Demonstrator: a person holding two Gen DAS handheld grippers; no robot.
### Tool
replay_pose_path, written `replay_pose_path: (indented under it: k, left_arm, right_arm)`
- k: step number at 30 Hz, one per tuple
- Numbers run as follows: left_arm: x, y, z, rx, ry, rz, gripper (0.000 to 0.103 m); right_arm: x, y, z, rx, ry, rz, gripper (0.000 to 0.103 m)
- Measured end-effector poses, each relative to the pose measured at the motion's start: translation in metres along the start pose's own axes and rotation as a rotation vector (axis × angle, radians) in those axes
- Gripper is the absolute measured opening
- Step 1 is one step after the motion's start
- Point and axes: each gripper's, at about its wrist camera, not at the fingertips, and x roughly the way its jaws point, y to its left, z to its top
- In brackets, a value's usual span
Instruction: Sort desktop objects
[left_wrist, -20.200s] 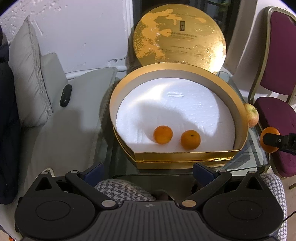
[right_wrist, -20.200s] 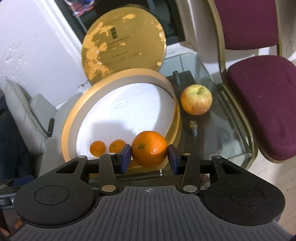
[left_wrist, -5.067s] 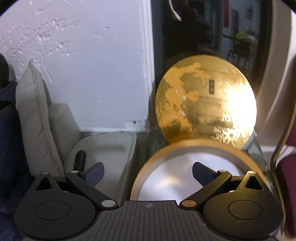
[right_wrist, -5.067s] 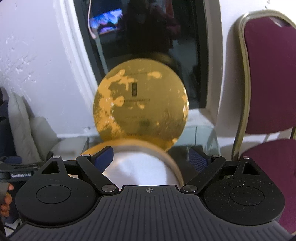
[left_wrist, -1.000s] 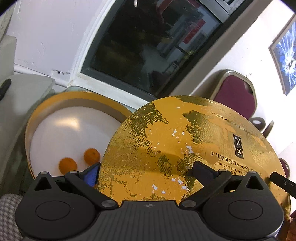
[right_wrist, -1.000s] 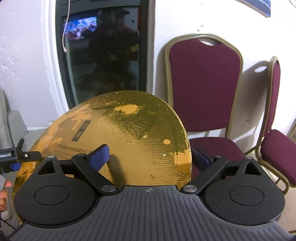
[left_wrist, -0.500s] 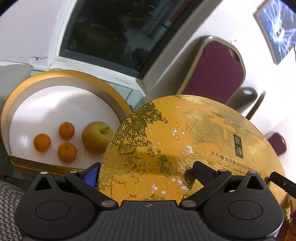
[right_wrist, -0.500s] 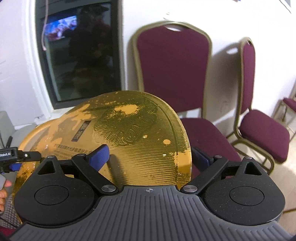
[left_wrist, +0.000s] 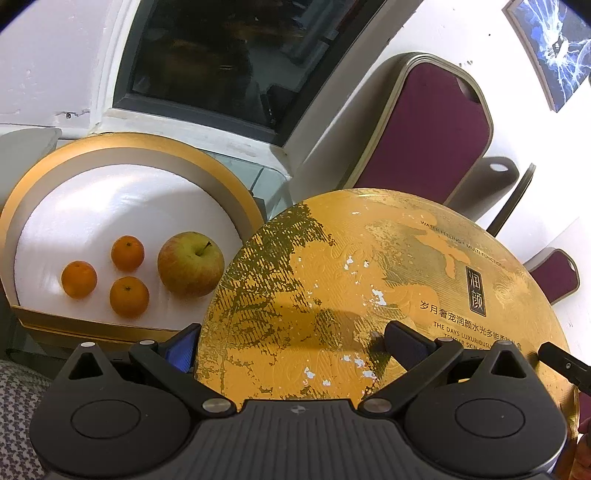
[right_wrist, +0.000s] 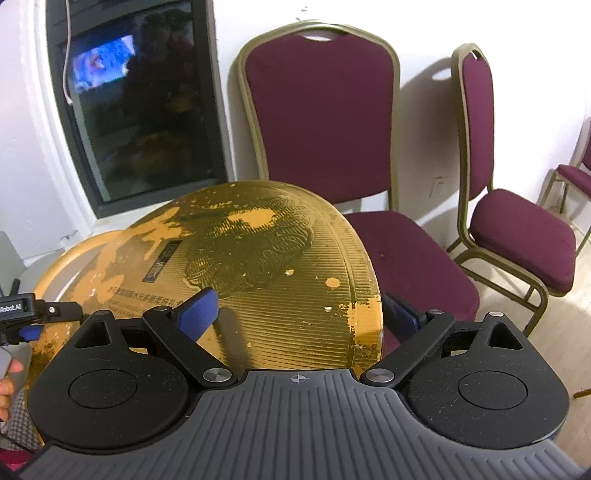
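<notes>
A round gold lid (left_wrist: 369, 295) hangs tilted in the air, to the right of the open round gold box (left_wrist: 229, 192). My left gripper (left_wrist: 291, 347) is shut on the lid's near left part, with one finger at the rim and the other over the top. My right gripper (right_wrist: 299, 314) is shut on the lid (right_wrist: 258, 277) from the opposite side, jaws wide. On the box's white lining lie three oranges (left_wrist: 127, 253) and an apple (left_wrist: 190, 264). The lid hides the table on the right.
The glass table (left_wrist: 266, 181) stands below a dark window (left_wrist: 221, 55). Maroon chairs (right_wrist: 321, 122) (right_wrist: 517, 229) stand close behind and to the right. A grey cushion (left_wrist: 22, 144) lies at the far left. A hand (right_wrist: 7, 384) shows at the left edge.
Both grippers have carried the lid to the right and a little down. The box is now uncovered, and the apple and a third orange show. The lid sits unchanged in both jaws.
</notes>
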Motion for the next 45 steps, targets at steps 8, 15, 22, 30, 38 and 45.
replay_pose_path:
  k: [8, 15, 22, 30, 38, 45]
  left_arm:
    - [-0.002, 0.012, 0.006, -0.019, -0.014, 0.018, 0.102]
    - [-0.018, 0.037, 0.025, -0.054, -0.087, 0.072, 0.102]
    - [-0.041, 0.071, 0.047, -0.105, -0.169, 0.159, 0.102]
    - [-0.063, 0.101, 0.067, -0.139, -0.238, 0.263, 0.102]
    - [-0.075, 0.116, 0.069, -0.171, -0.298, 0.339, 0.102]
    - [-0.074, 0.123, 0.079, -0.153, -0.337, 0.401, 0.102]
  right_arm:
    - [0.015, 0.004, 0.004, -0.01, 0.005, 0.018, 0.095]
    - [0.038, 0.029, 0.021, -0.05, -0.022, 0.087, 0.095]
    - [0.07, 0.069, 0.042, -0.107, -0.065, 0.205, 0.095]
    - [0.113, 0.113, 0.059, -0.131, -0.073, 0.344, 0.095]
    - [0.152, 0.14, 0.074, -0.154, -0.117, 0.459, 0.095]
    - [0.183, 0.158, 0.079, -0.154, -0.126, 0.525, 0.095]
